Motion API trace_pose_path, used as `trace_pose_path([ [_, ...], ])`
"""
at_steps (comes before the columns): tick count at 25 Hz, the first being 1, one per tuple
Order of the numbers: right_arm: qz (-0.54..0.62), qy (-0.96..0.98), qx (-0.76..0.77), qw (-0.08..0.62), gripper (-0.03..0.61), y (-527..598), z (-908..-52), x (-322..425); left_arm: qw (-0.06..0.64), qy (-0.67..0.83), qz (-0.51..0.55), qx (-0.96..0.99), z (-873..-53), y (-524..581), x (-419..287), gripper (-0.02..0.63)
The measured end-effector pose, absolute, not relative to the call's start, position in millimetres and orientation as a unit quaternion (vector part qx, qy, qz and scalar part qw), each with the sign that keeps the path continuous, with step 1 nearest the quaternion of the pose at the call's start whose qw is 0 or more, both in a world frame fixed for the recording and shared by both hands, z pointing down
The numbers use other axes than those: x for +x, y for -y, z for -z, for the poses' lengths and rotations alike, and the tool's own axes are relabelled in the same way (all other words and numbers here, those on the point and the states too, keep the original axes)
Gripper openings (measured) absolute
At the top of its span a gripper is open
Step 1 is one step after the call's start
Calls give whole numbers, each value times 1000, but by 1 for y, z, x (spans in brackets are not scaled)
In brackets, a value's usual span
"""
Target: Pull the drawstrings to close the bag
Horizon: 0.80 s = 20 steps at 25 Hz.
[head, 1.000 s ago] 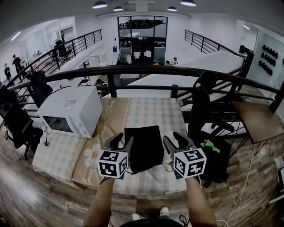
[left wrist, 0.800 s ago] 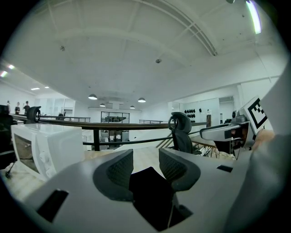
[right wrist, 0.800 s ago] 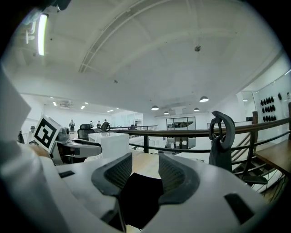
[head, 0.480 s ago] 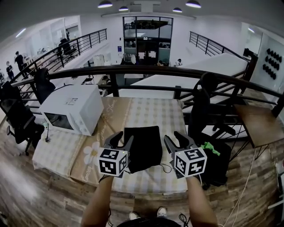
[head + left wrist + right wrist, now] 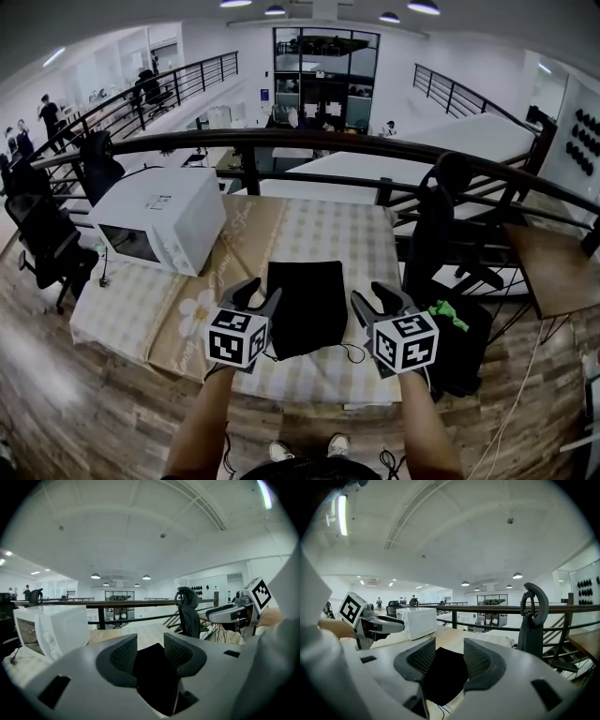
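Stands at the near edge of a checked-cloth table [image 5: 328, 234] set against a dark railing [image 5: 309, 142], a gripper in each hand. At left on the table, a white microwave [image 5: 155, 228], well apart from the work. Next, holds the left gripper [image 5: 262, 292] just off the near left corner of the bag [image 5: 305, 305], tilted slightly downward, jaws wide apart with nothing pinched between the pads; seen along them, only black cloth farther off. At centre, the black bag, flat on the cloth near the table's front edge, between the two tools. From its near right corner, a thin drawstring [image 5: 352, 353], loose on the cloth. To the right, holds the right gripper [image 5: 372, 298] just beside that corner, likewise tilted slightly down, jaws wide and just eased a little wider, nothing in them, the bag visible beyond the gap. Farther right, past the table, a dark chair [image 5: 436, 234] and a bright green thing [image 5: 448, 314].
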State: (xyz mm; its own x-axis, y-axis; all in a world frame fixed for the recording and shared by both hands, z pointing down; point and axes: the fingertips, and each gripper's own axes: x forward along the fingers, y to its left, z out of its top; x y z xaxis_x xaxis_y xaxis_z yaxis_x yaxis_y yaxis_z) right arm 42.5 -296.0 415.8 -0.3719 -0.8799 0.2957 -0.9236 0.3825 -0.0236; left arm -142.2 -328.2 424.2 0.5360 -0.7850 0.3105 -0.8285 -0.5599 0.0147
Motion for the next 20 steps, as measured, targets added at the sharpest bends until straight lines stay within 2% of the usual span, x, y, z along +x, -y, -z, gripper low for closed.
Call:
trace_pose_path([
  [13,-120,840,500,172,207,298,-468,31,96,452,-177,869,-466,319,-152,193],
  [20,-136,844,481,197,207,291,-495,31,107,419,-233,871,-499,302,-154,201],
])
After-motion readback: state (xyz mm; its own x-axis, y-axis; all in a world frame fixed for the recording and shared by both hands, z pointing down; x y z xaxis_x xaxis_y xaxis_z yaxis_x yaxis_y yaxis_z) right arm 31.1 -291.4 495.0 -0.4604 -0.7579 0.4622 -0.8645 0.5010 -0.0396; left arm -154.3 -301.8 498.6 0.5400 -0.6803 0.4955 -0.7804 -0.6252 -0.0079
